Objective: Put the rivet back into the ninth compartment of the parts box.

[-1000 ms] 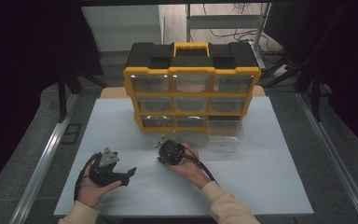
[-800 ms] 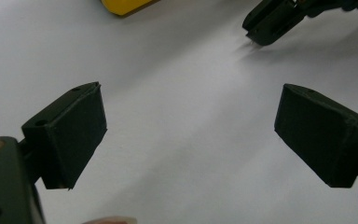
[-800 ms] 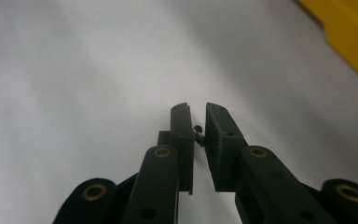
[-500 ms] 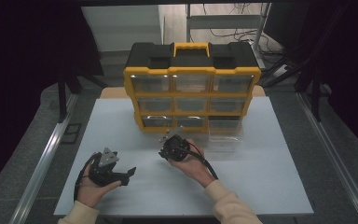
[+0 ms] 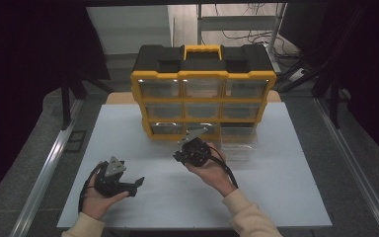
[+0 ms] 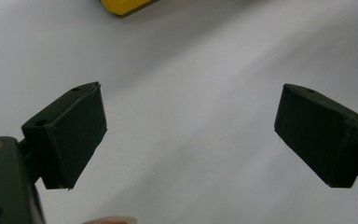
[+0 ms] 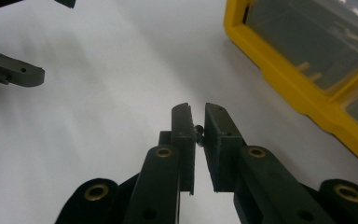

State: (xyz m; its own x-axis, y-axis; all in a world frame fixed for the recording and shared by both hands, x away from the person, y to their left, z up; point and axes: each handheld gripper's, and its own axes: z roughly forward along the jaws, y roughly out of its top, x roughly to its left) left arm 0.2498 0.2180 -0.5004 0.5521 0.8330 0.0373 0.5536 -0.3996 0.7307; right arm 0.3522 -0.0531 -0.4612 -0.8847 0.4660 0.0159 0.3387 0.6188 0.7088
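Right gripper [image 5: 190, 148] rises toward yellow plastic drawer organizer [image 5: 203, 103], jaws pinching small dark screw-like part [image 7: 198, 131]; left gripper [image 5: 128, 185] wide, empty.

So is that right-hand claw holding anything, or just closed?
Shut on something: the right claw pinches a small dark object between its pads; too small to identify.

Workshop-like lab: parts organiser [image 5: 203, 94], cabled shelving [image 5: 239, 22].

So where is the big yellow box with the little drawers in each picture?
High view: yellow drawer box stands at the table's far middle.
Left gripper view: its yellow corner pokes in at the top edge.
Right gripper view: it runs down the right side.
Shared landmark: white table.
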